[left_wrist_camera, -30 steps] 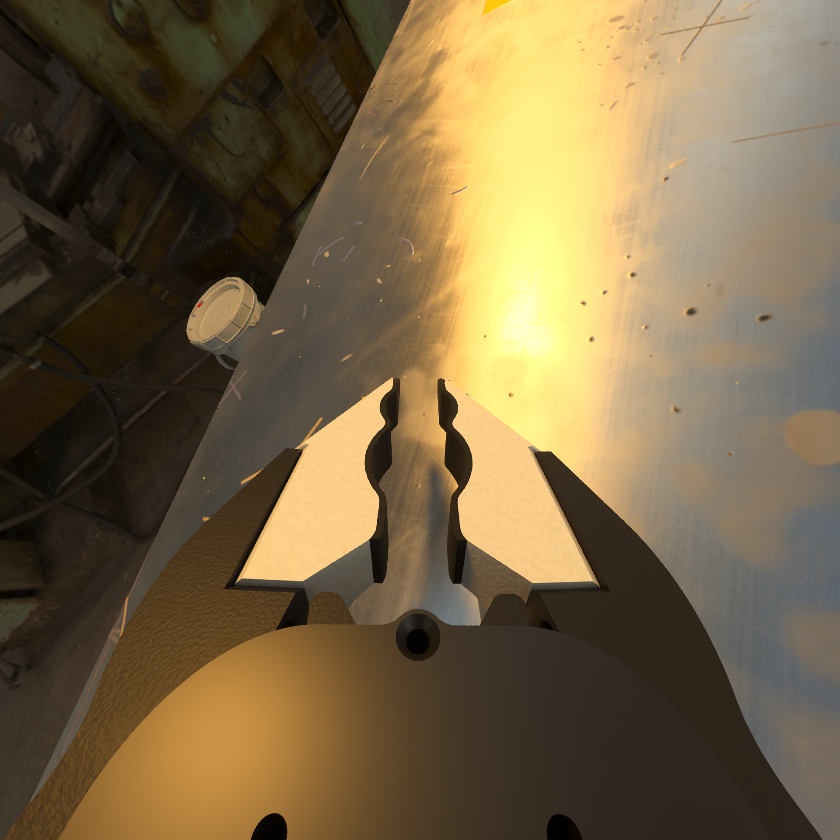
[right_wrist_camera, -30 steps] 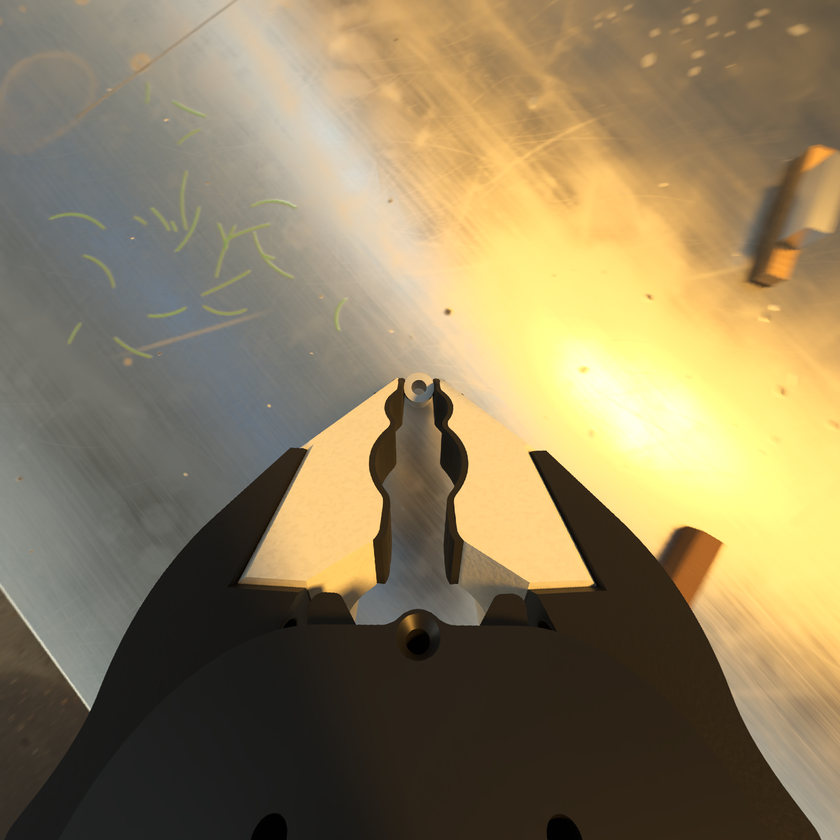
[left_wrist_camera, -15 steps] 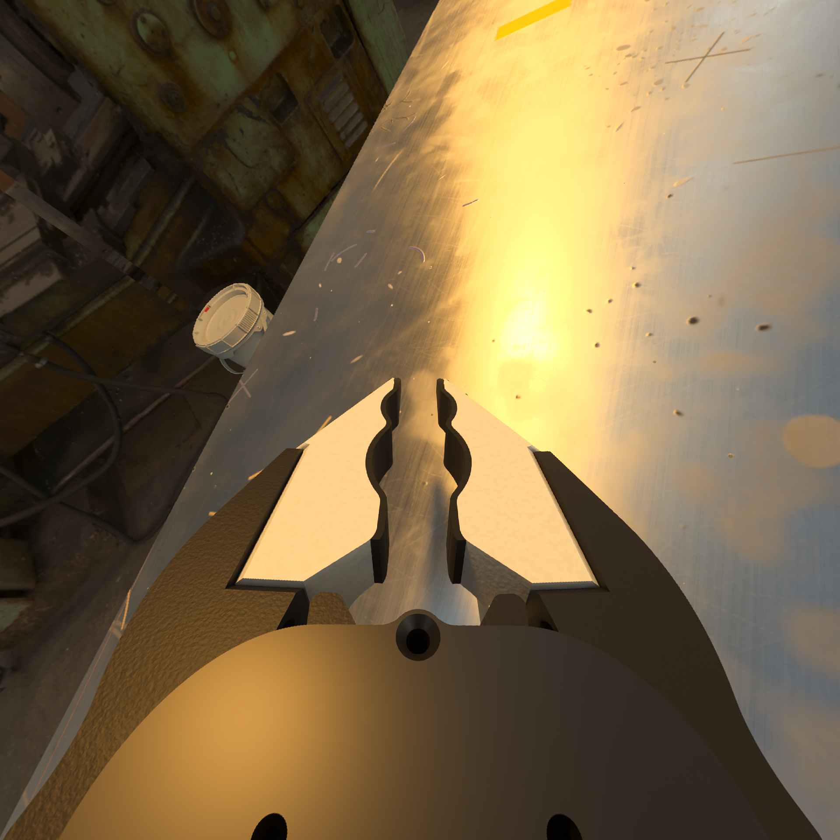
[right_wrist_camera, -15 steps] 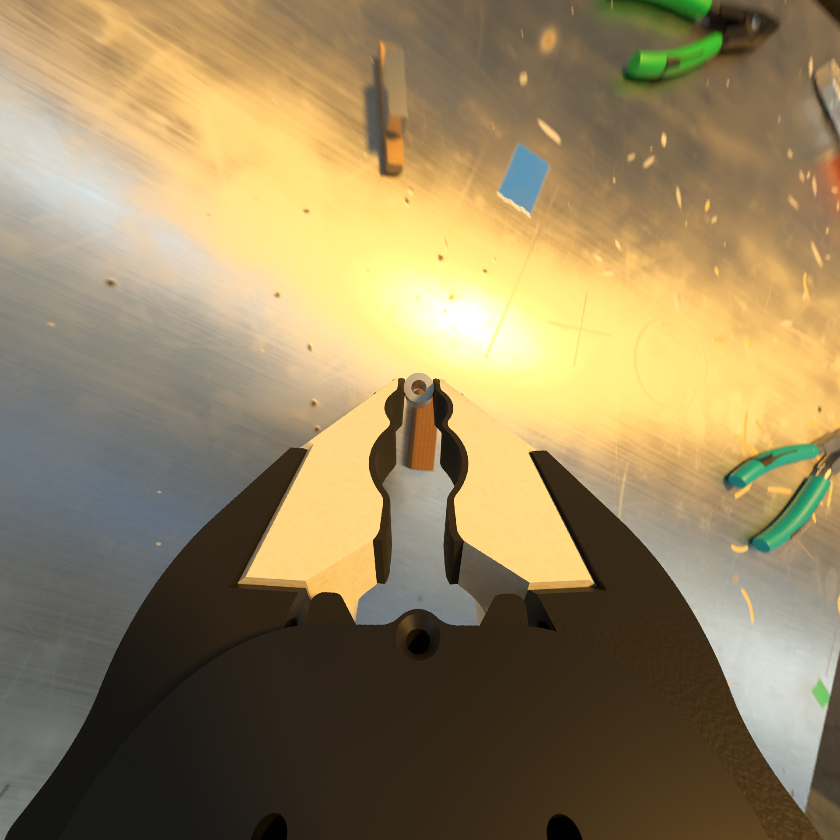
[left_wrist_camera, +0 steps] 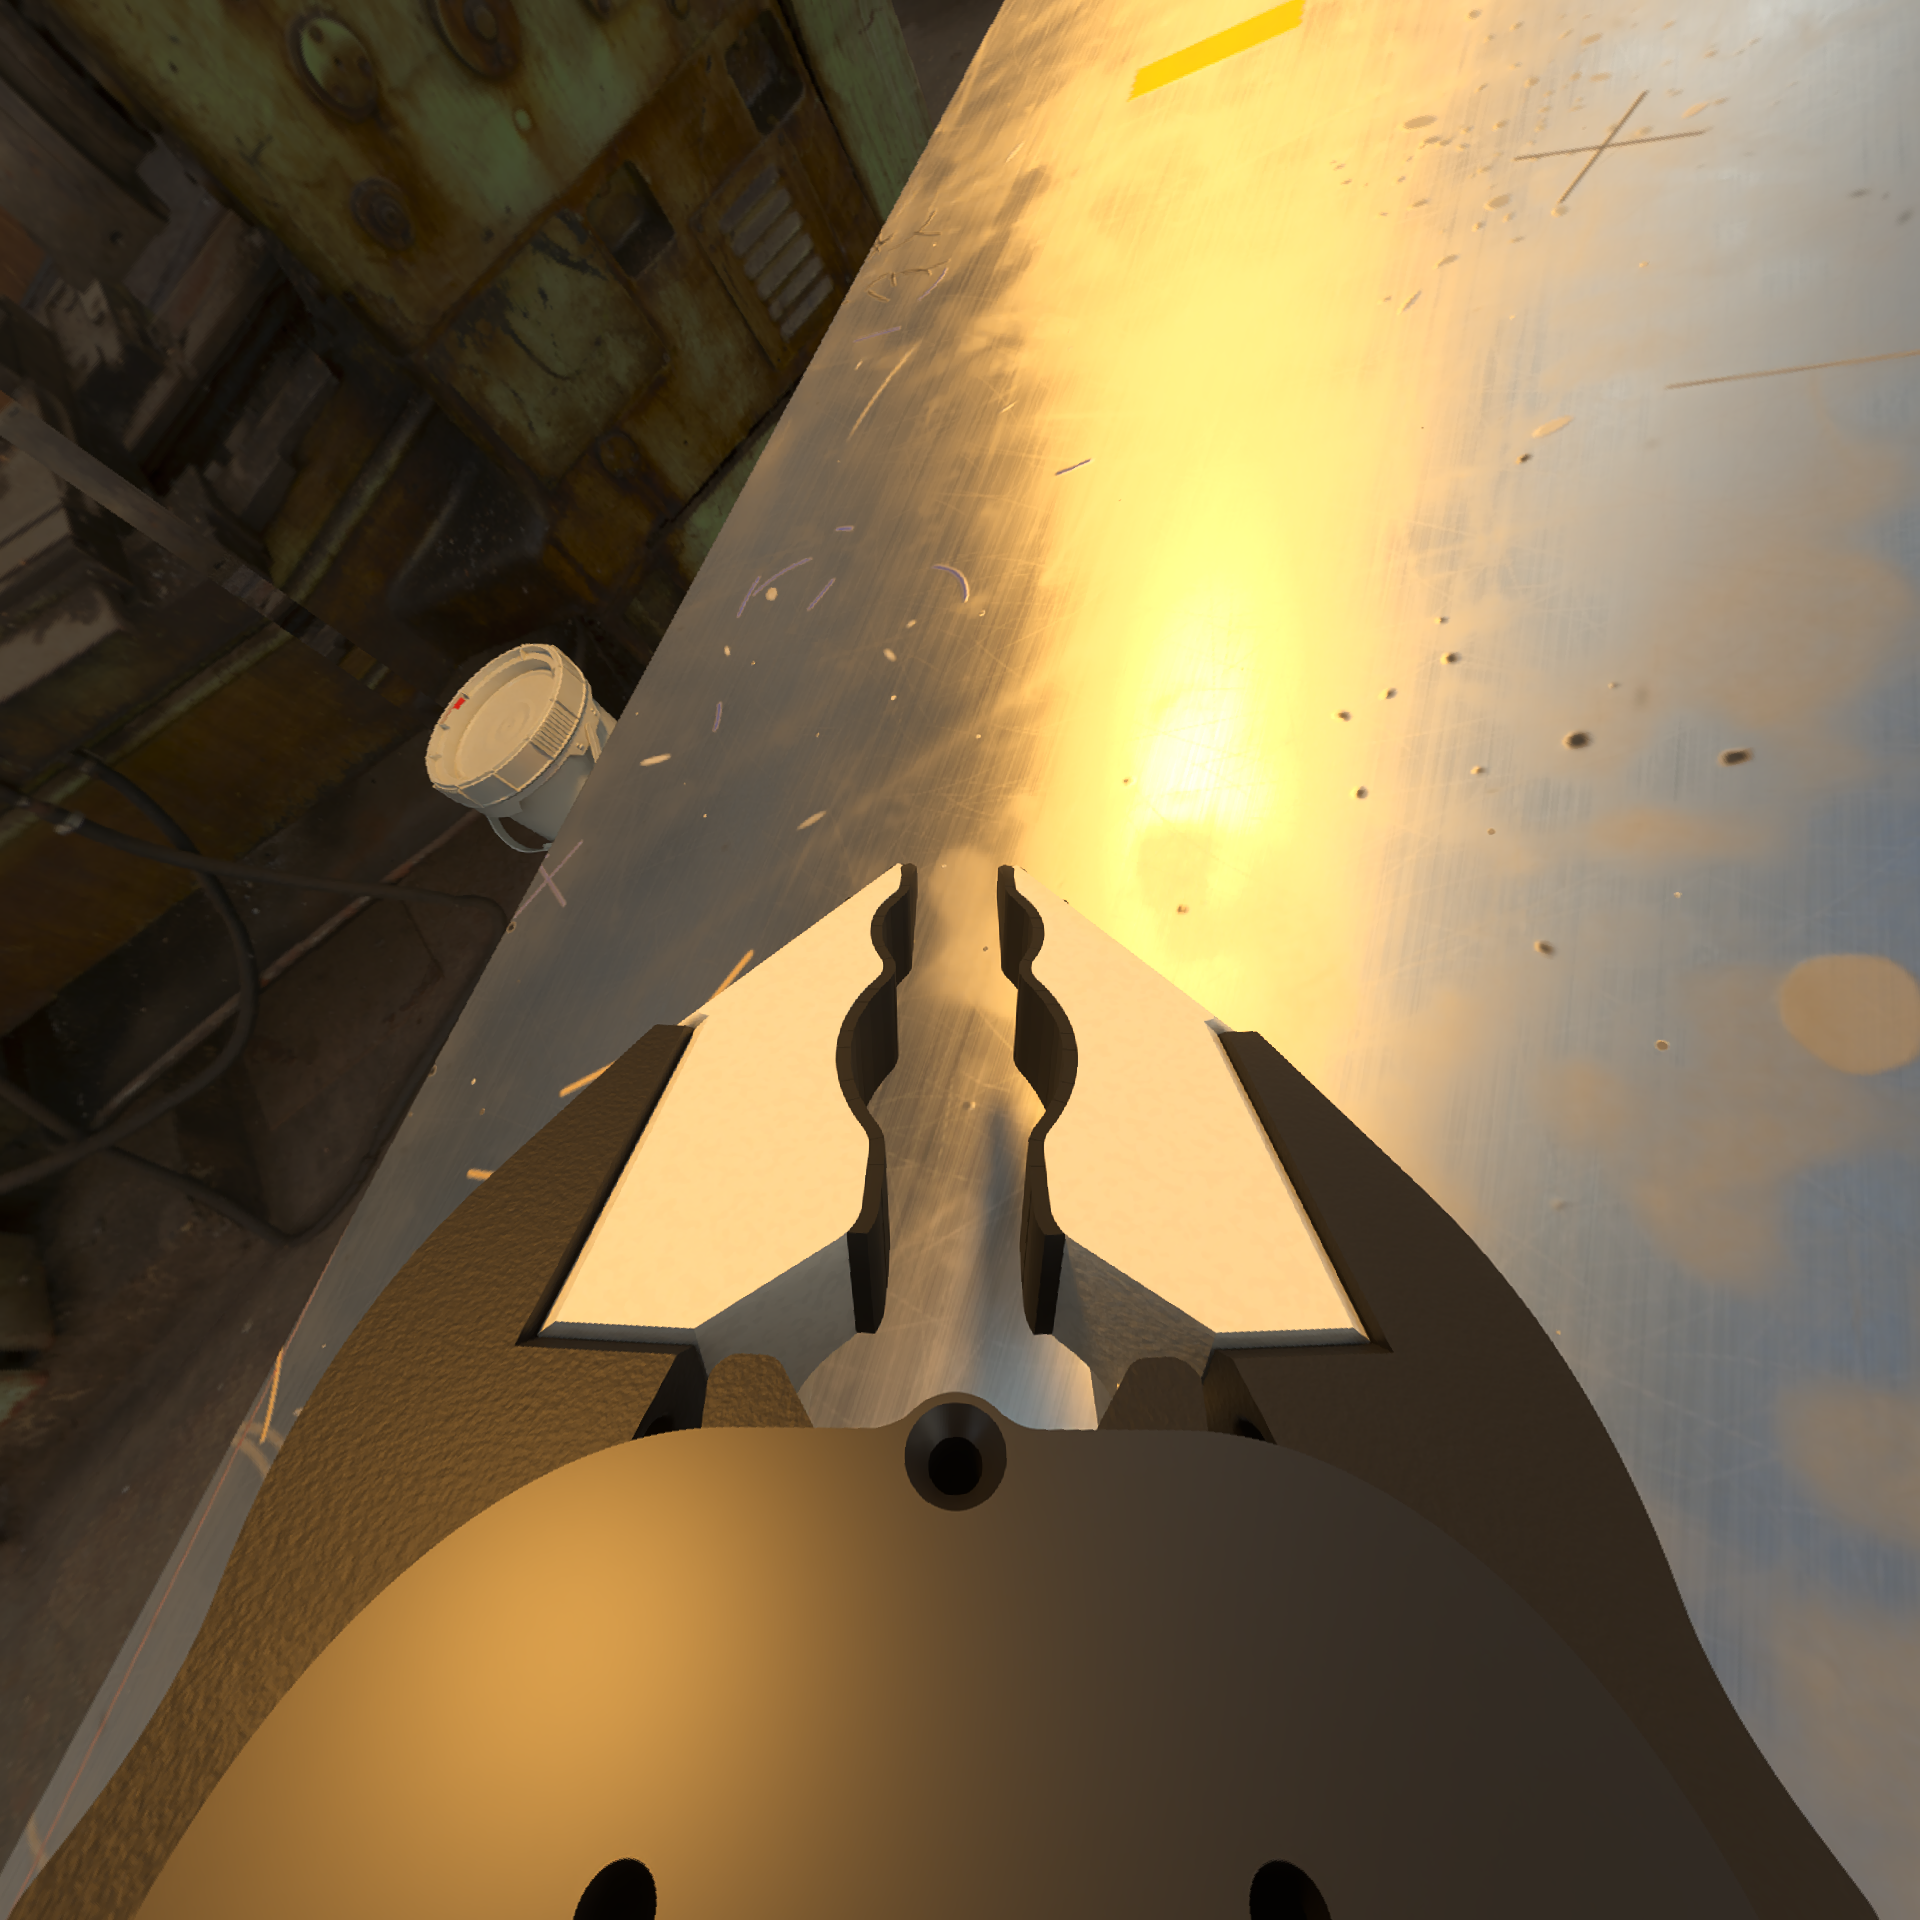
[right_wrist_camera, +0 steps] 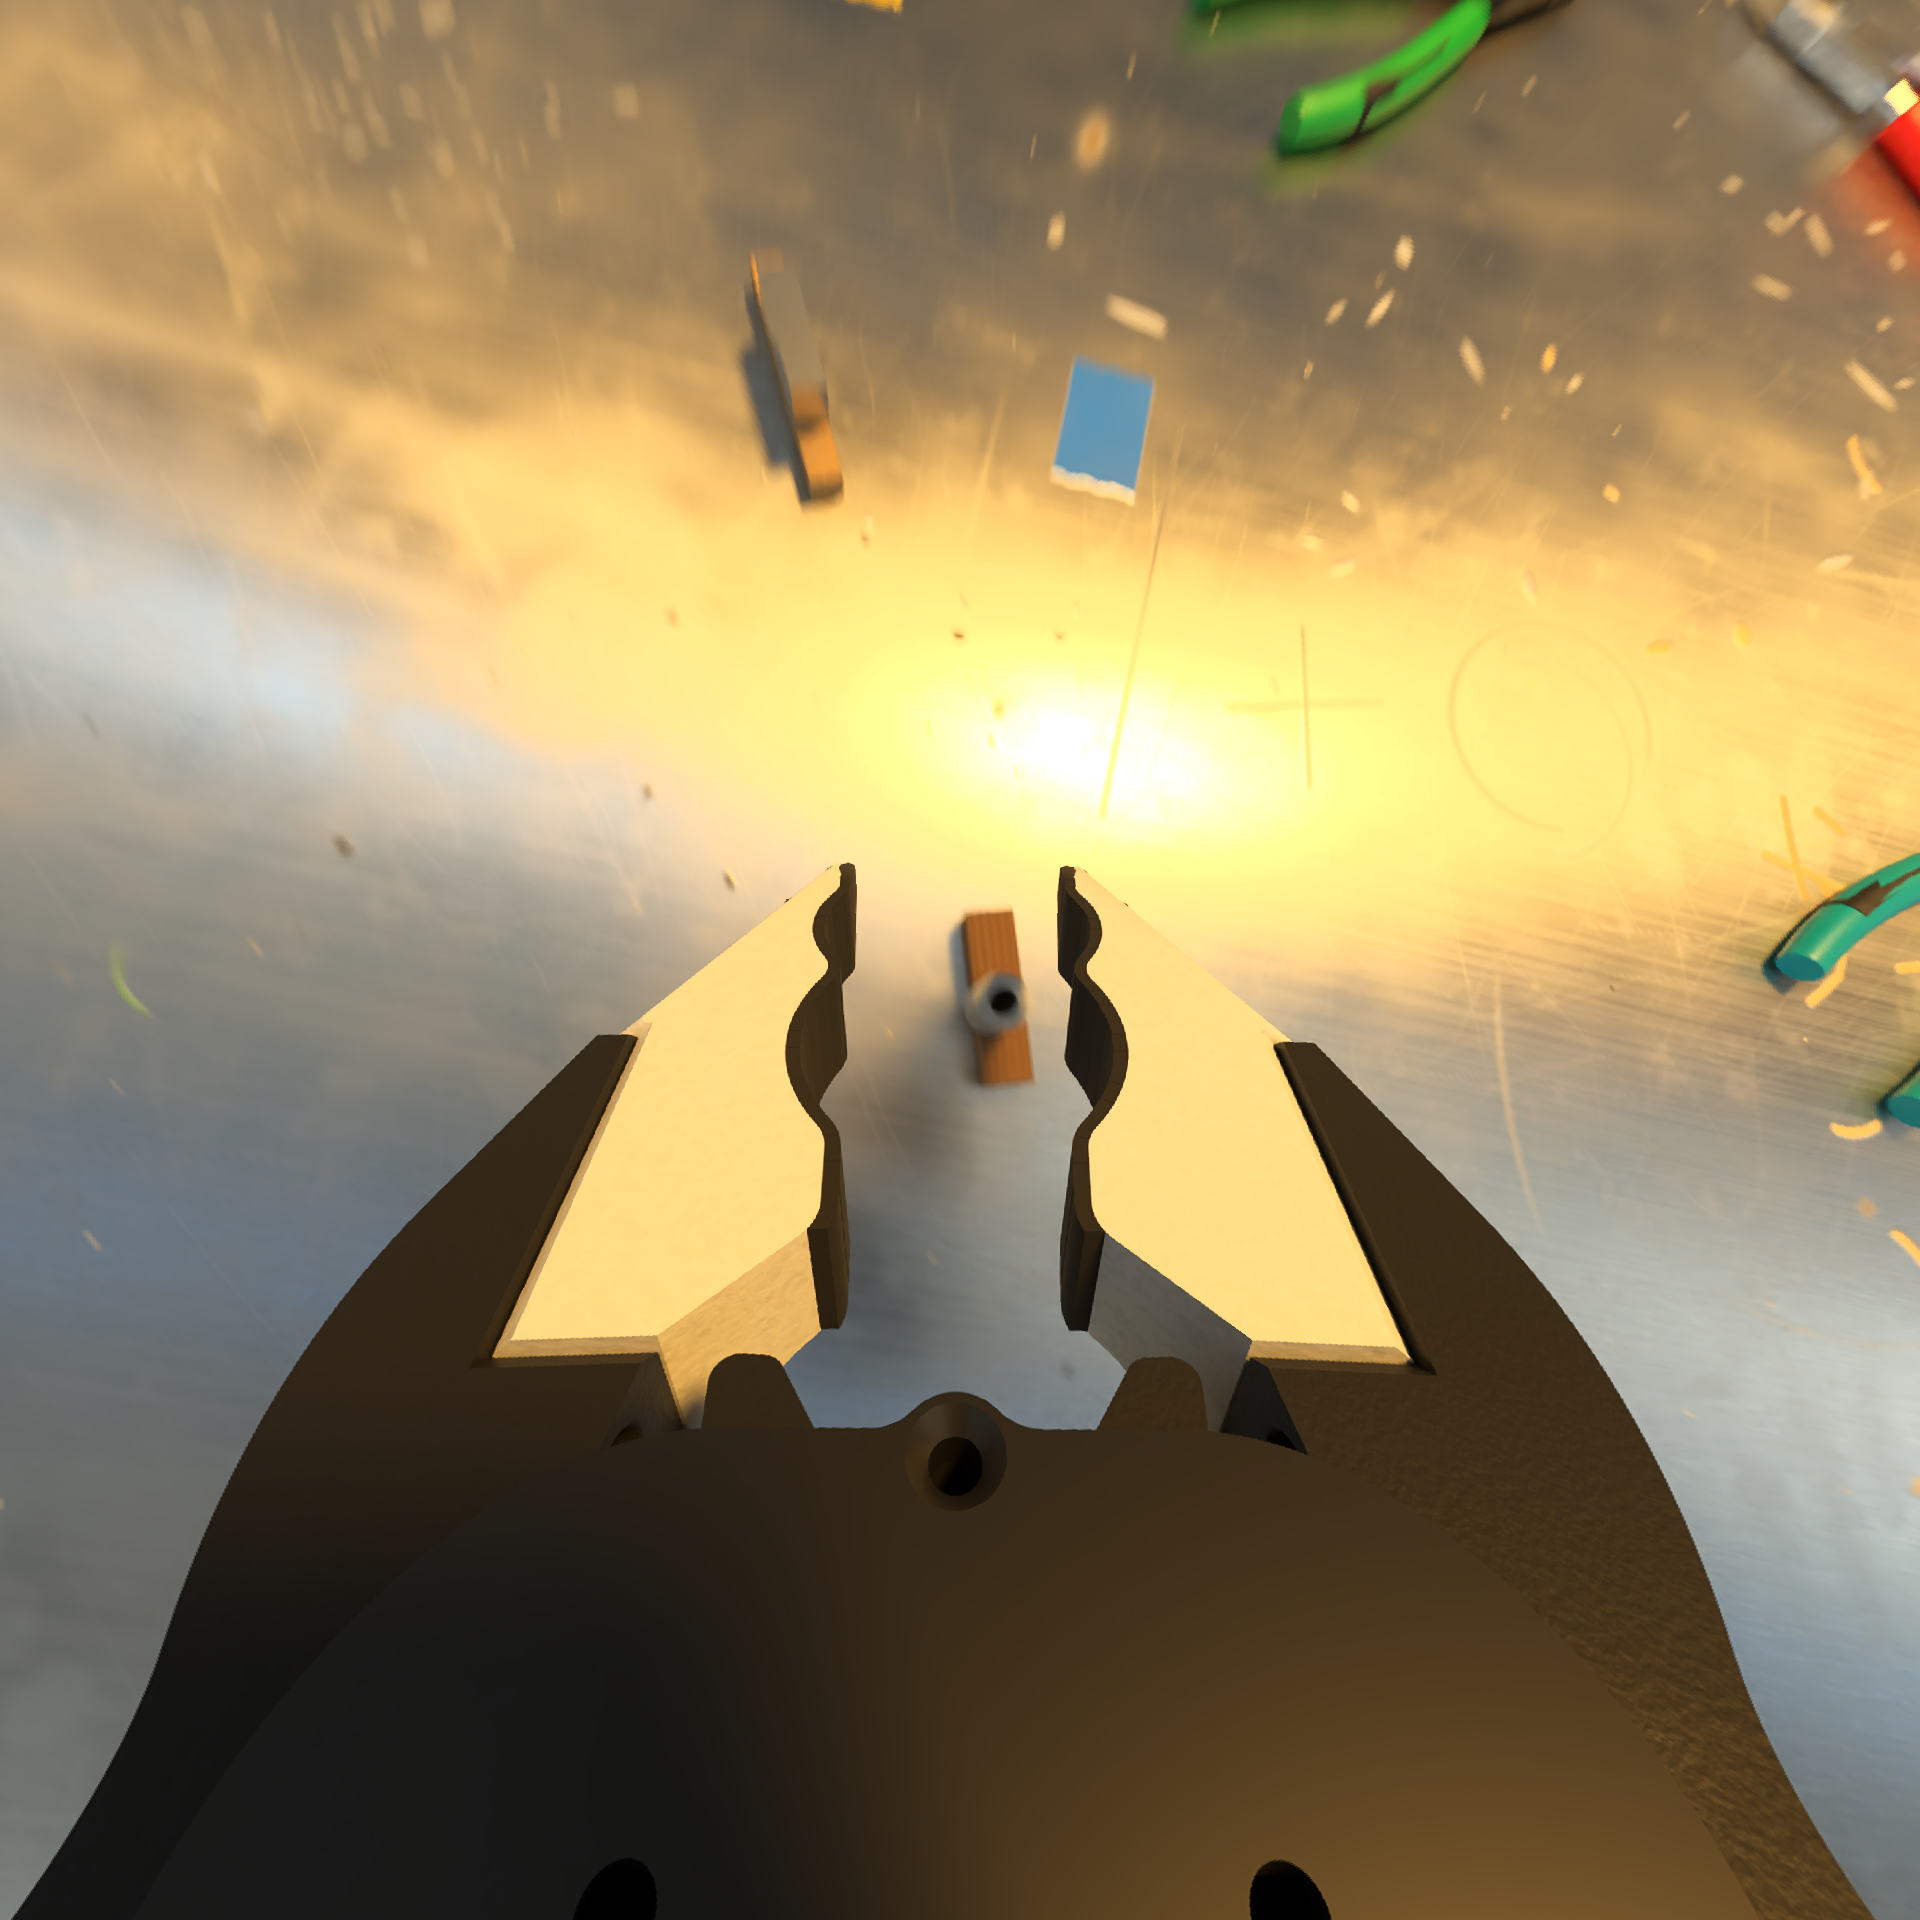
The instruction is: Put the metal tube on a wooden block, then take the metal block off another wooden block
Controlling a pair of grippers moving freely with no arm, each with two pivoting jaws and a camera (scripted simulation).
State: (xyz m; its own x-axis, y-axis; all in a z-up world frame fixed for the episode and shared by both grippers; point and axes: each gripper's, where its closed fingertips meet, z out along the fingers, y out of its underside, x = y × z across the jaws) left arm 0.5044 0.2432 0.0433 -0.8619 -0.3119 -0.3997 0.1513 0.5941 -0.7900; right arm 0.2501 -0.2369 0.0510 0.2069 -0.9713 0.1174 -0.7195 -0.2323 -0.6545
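Observation:
In the right wrist view, the short metal tube (right_wrist_camera: 1000, 1003) stands on end on a small wooden block (right_wrist_camera: 992, 940) lying on the metal table. My right gripper (right_wrist_camera: 956, 873) is open and empty, above them, with a finger to either side and not touching. Farther off, the grey metal block (right_wrist_camera: 788, 332) lies on another wooden block (right_wrist_camera: 821, 462); both are blurred. In the left wrist view, my left gripper (left_wrist_camera: 954, 873) is shut to a narrow slit, holds nothing, and hovers over bare table near its left edge.
Green pliers (right_wrist_camera: 1371, 88), a red-handled tool (right_wrist_camera: 1891, 145), teal pliers (right_wrist_camera: 1839, 920) and a blue rectangle (right_wrist_camera: 1103, 426) lie on the table. The table edge (left_wrist_camera: 665, 665) runs diagonally, with a white bucket (left_wrist_camera: 514, 732) and rusty machinery below it.
My right gripper swung over the wooden block with the tube, then opened and let it go; the tube now stands on the block. My left gripper only drifted slightly.

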